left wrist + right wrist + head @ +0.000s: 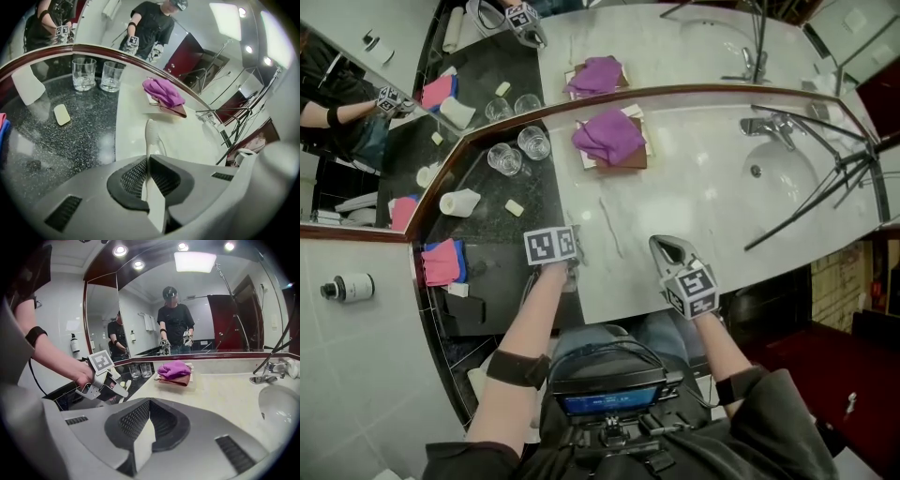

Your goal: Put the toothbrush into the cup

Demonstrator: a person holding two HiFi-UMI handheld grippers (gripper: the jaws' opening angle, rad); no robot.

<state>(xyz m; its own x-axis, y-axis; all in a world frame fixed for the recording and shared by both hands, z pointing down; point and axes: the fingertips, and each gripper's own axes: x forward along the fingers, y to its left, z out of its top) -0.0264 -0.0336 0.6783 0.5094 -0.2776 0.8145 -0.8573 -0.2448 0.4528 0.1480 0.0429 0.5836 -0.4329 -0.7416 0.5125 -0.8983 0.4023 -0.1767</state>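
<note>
Toothbrush (151,132) lengthwise between tight left tongs (149,161), head outward; right tongs (149,405) together, empty.

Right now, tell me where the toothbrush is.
Left gripper view: the toothbrush is clamped in the left tongs, above the counter, near the purple cloth.

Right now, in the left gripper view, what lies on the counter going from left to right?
white cup → soap bar → first glass → second glass → purple cloth
</note>
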